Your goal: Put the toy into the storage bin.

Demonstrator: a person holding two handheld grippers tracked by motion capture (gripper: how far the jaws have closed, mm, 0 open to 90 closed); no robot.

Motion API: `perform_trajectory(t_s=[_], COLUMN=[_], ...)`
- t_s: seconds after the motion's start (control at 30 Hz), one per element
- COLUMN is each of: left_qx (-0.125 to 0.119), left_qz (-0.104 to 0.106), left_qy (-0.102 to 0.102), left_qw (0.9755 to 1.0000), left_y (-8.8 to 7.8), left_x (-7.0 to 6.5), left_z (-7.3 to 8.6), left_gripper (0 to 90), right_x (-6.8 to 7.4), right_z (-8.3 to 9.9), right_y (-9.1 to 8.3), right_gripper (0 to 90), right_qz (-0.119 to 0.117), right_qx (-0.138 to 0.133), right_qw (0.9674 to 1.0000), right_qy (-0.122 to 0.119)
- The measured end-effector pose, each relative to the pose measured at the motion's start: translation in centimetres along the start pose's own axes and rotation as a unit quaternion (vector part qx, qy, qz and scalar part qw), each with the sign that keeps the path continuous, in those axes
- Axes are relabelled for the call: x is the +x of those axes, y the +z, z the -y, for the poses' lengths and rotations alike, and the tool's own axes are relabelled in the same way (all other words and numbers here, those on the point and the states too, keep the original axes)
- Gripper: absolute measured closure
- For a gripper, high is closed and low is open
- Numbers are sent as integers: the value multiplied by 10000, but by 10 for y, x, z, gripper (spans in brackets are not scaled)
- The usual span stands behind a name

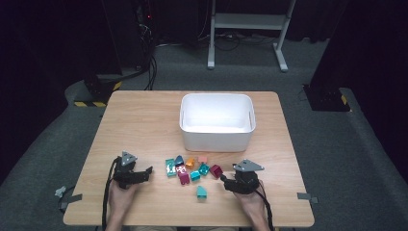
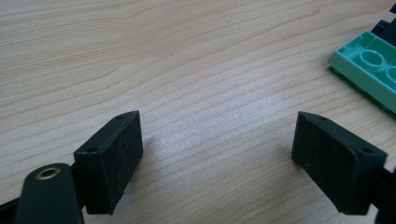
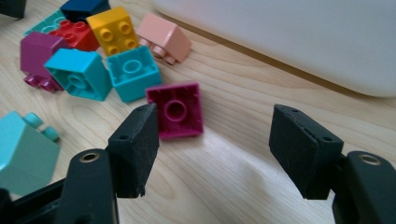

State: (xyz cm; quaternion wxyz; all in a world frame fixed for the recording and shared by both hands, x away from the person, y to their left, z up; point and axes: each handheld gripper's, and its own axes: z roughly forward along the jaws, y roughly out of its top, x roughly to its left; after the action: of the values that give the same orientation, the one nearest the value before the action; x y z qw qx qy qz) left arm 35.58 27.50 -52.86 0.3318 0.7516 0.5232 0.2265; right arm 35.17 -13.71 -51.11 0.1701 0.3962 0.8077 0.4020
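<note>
Magenta brick [image 3: 177, 111] is lying on its side just ahead of the right gripper [image 3: 212, 149], hollow underside facing the cam, and that looks like the next pick. It's sitting at the right edge of the brick pile [image 1: 190, 169], w/ the white bin [image 1: 216, 120] just beyond, apart from it. Right gripper's jaws are standing wide, nothing btwn them; the brick is peeking past the left-hand jaw in the right gripper view, so it isn't centred yet.

Left gripper [image 2: 217, 154] is hovering low over bare wood table [image 2: 187, 56], jaws also wide and empty, w/ a mint plate [image 2: 369, 70] lying studs-down off to one side.

Step, as a judgement: approach, pre-grasp; bin is showing no bricks from the high view, so sorting is prob. just starting. Next move is calling for a small shift toward the pile to bracket the magenta brick, then closing on its flat sides w/o nudging the teal brick [image 3: 133, 72] touching its corner.

Brick looks hard, glossy plastic, square, one round tube inside.
</note>
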Motion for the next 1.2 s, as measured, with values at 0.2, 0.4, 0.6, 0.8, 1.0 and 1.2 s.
perform_trajectory(t_s=[0.2, 0.4, 0.6, 0.8, 1.0, 1.2], left_qx=[4, -1, 1, 7, 9, 6], left_qz=[-3, -6, 1, -1, -2, -7], left_qy=[1, 6, 2, 8, 4, -3], left_qw=[10000, 10000, 10000, 10000, 10000, 10000], left_y=[0, 0, 0, 0, 0, 0], left_x=[0, 0, 0, 0, 0, 0], left_z=[0, 0, 0, 0, 0, 0], left_gripper=[165, 165, 164, 165, 165, 165], right_x=[10, 15, 15, 16, 16, 16], right_z=[-8, -11, -13, -14, -14, -14], right_y=[12, 19, 24, 29, 29, 26], right_gripper=[360, 384, 426, 513, 585, 590], right_qz=[-214, -280, -337, -369, -320, -345], right_qx=[87, 138, 216, 249, 270, 253], right_qw=[9996, 9993, 9991, 9987, 9987, 9986], right_qy=[-151, -208, -160, -230, -286, -317])
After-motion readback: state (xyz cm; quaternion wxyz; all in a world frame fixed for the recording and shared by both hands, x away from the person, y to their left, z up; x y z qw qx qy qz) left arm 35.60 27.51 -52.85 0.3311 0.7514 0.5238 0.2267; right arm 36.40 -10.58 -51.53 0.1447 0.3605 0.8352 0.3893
